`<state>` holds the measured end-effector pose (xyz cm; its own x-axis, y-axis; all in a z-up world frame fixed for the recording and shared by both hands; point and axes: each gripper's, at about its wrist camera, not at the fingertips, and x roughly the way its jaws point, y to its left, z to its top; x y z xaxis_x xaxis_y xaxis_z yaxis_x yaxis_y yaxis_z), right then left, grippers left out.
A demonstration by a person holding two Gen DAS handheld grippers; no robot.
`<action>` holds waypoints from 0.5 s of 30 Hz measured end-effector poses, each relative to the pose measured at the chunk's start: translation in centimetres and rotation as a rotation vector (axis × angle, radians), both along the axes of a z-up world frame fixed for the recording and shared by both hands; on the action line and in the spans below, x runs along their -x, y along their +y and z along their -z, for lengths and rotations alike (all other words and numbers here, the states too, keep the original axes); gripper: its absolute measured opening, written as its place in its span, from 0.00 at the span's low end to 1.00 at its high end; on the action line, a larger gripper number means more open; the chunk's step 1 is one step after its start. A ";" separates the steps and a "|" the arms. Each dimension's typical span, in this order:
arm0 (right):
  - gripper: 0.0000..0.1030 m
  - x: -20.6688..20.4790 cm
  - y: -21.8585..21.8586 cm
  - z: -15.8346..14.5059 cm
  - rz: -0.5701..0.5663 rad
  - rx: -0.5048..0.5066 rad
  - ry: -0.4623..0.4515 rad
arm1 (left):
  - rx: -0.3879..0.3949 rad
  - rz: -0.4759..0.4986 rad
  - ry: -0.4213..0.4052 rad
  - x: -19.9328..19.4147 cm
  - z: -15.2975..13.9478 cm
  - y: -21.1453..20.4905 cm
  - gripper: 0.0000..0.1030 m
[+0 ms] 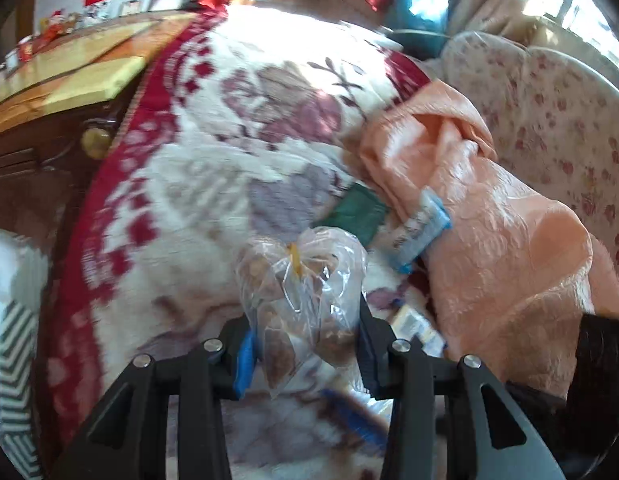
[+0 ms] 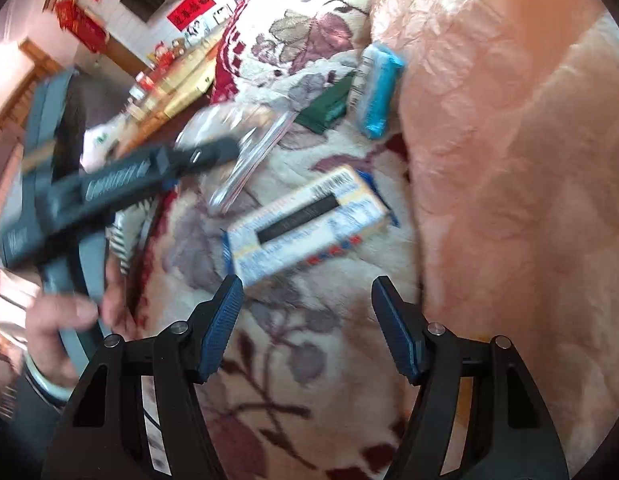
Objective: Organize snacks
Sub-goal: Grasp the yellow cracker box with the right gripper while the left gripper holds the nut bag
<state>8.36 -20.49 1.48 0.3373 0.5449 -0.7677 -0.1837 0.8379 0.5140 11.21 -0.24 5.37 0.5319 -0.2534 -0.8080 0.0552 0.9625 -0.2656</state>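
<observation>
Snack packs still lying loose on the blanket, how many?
3: a green pack and a blue-white pack against the peach quilt, and a yellow-white box ahead of the open right gripper. Others may hide under the quilt.

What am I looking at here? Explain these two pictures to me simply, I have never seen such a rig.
No robot here: a person holds a hand-operated gripper in each hand, each with a camera looking along its two fingers.

The left-hand camera shows the left gripper closed on a clear plastic bag of brown snacks.

The right-hand camera shows the right gripper open and holding nothing; the left gripper crosses the view as a blurred dark shape, with the person's hand at the lower left.

Everything lies on a flowered blanket beside a peach cloth: a pale snack box, a green packet and a blue-and-white packet.
</observation>
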 end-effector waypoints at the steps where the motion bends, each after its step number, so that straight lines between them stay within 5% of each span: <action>1: 0.65 -0.6 0.2 0.1 0.011 -0.026 0.009 | 0.000 -0.012 -0.004 0.5 0.0 0.6 0.42; 7: 0.66 -4.5 2.0 1.6 0.049 0.009 0.086 | 0.000 -0.083 -0.024 3.3 -0.7 4.2 0.43; 15: 0.73 -8.1 6.9 1.9 -0.016 0.142 0.028 | -0.041 -0.124 -0.058 5.6 -0.9 6.1 0.43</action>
